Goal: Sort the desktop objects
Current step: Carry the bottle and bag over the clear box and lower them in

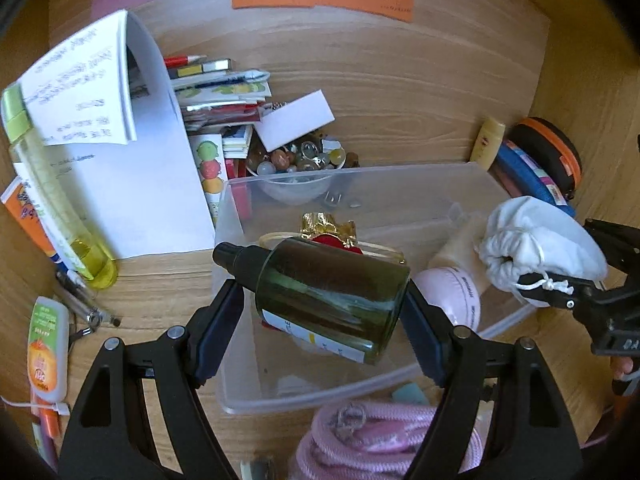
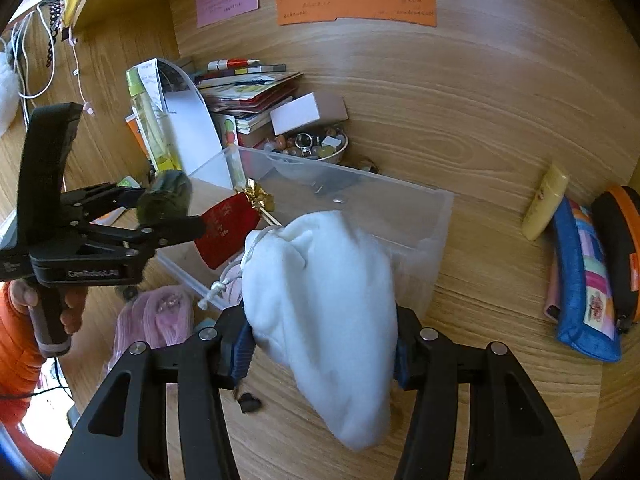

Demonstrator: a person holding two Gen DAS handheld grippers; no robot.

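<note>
Warm, fairly bright light fills both views. Fisheye bending curves the desk [image 1: 400, 92] edges, with black vignette corners. The far-left window area in the right view is overexposed; fine text is blurred.

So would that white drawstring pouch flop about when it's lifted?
Probably: the white drawstring pouch sags below the right hand-held gripper, so it looks soft. Its bulging body suggests some contents. The fabric seems unlikely to slip.

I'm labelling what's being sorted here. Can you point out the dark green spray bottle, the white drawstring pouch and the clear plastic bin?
dark green spray bottle [image 1: 332, 292], left wrist view, on its glass body.
white drawstring pouch [image 2: 324, 300], right wrist view, on its cloth middle.
clear plastic bin [image 1: 400, 188], left wrist view, on its far wall.
</note>
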